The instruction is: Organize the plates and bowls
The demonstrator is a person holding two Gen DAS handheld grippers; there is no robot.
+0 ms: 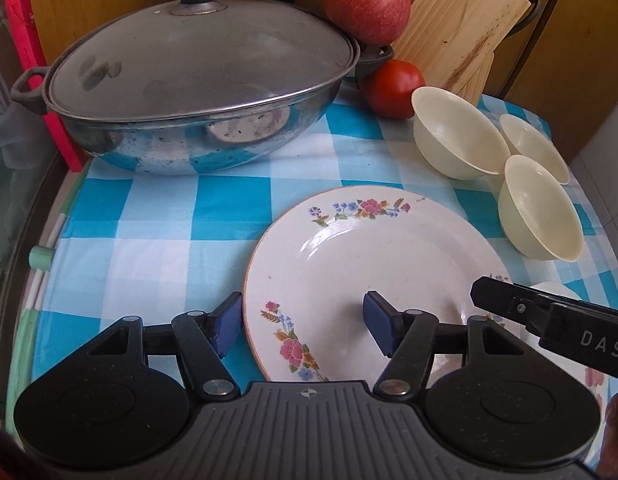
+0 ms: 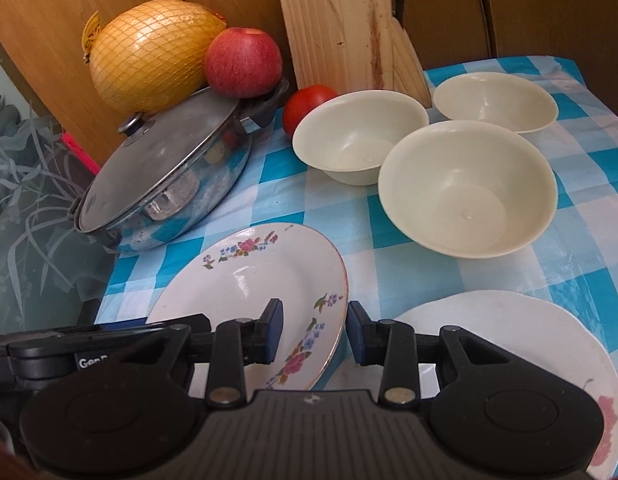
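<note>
A white floral plate lies on the checked cloth. Its right side looks tilted up in the right wrist view. My left gripper stands open astride the plate's left rim, one blue pad outside it and the other over the well. My right gripper is at the opposite rim; its outer pad touches the edge and the inner one sits on the plate, so it looks shut on the rim. Three cream bowls stand behind. A second white plate lies flat to the right.
A lidded steel pan fills the back left, with a netted pomelo and an apple against it. A tomato and a wooden knife block stand behind the bowls. A glass tabletop shows left of the cloth.
</note>
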